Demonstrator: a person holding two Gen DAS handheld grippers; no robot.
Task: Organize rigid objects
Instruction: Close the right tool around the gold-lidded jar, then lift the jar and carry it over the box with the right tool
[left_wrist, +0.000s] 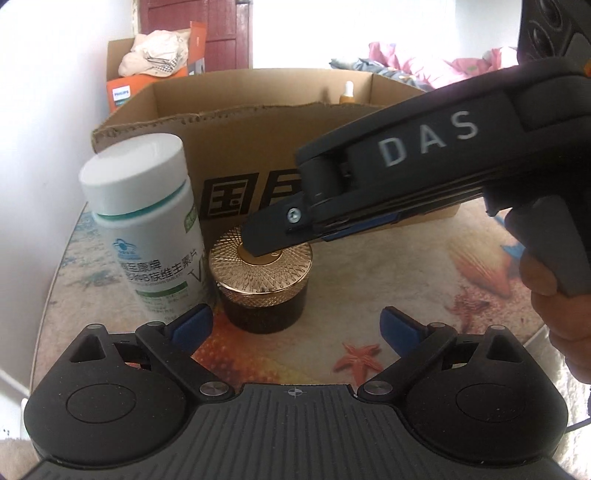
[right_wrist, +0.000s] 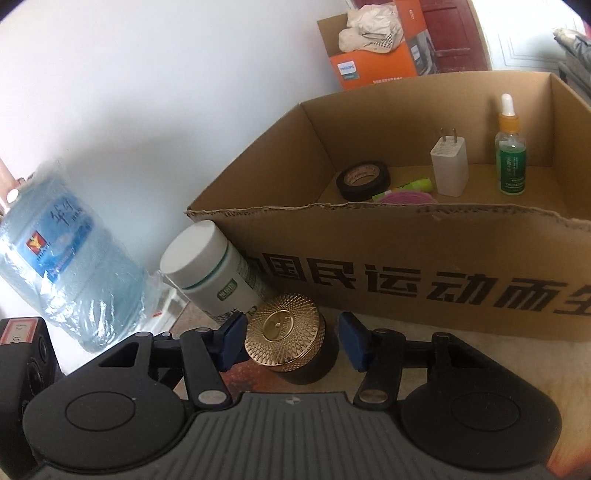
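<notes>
right gripper (right_wrist: 291, 341) fingers apart, straddling gold-lidded jar (right_wrist: 286, 330), pads not clamped | left gripper (left_wrist: 295, 325) spread wide, just short of jar | white pill bottle (right_wrist: 210, 271) left of jar | cardboard box (right_wrist: 406, 251) beyond, on tabletop (left_wrist: 406, 288)

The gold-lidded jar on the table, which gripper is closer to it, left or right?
Right. The right gripper is open with its fingers on either side of the gold-lidded jar. The left gripper is open too, set back from the jar with table showing between.
</notes>
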